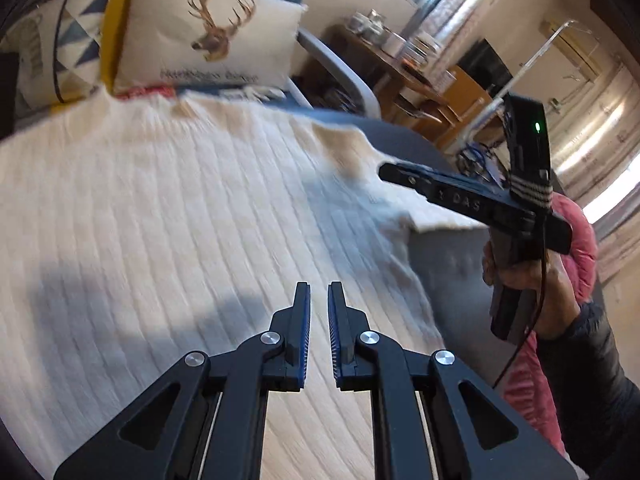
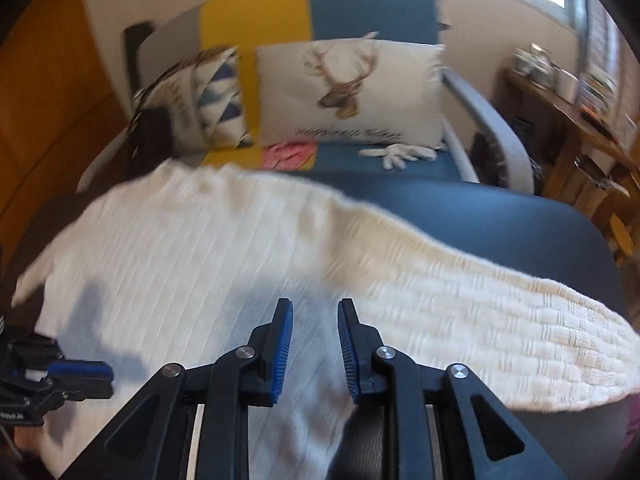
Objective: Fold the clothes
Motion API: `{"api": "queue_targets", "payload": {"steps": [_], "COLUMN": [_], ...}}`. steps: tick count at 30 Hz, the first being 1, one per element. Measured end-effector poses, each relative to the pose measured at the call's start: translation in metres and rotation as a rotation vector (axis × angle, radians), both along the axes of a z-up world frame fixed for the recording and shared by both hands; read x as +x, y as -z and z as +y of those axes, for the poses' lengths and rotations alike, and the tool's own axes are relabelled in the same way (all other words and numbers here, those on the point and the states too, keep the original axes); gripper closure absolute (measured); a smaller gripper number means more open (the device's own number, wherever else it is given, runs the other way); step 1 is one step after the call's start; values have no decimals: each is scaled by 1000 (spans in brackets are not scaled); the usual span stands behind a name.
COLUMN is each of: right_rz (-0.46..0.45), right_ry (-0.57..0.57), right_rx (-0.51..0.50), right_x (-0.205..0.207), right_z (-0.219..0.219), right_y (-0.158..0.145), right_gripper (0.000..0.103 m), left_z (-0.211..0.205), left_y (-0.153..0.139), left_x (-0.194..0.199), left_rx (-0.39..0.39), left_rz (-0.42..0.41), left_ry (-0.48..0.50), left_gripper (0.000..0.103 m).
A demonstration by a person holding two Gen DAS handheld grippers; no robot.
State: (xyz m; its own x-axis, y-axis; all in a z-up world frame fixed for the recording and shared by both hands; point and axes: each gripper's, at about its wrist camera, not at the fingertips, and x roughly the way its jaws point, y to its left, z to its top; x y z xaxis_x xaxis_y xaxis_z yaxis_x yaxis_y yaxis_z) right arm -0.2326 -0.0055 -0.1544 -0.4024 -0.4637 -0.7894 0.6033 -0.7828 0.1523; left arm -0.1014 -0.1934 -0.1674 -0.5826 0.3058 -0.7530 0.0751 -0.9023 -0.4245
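White ribbed knit garment lies spread flat on the dark grey surface before the sofa. One sleeve runs out long toward the right edge, cuff end pointing away from the body. Left gripper above the knit: fingers slightly apart, nothing between. Right gripper likewise, narrow gap, empty. Deer cushion behind.

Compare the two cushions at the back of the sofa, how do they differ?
The deer cushion shows an antlered head above a line of script; the triangle cushion carries blue and teal triangles. The deer cushion stands nearly square-on; the triangle cushion leans at an angle, further left. Both are pale and rest against the sofa back.
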Motion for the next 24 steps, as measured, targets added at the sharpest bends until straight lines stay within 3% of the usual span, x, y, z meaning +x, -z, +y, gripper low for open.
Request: {"api": "queue_targets", "payload": {"steps": [8, 11, 13, 16, 21, 24], "right_rz": [-92, -108, -120, -83, 9, 14], "right_ry": [-44, 25, 55, 39, -38, -93], "right_rx": [-44, -28, -78, -51, -30, -12], "right_x": [-47, -66, -69, -63, -46, -44], "right_z": [-23, -15, -4, -4, -29, -52], "right_y": [29, 44, 46, 43, 23, 23], "right_gripper": [80, 90, 92, 92, 86, 80], "left_z": [-51, -62, -63, -62, -60, -58], "left_y": [10, 36, 41, 38, 16, 15], "left_x": [-89, -98, -95, -89, -96, -109], "left_rx": [-115, -129, -131, -141, -73, -139], "left_rz": [-26, -108, -100, -67, 5, -15], "left_ry": [-124, -149, -139, -123, -116, -125], "left_gripper": [89, 89, 89, 89, 89, 89]}}
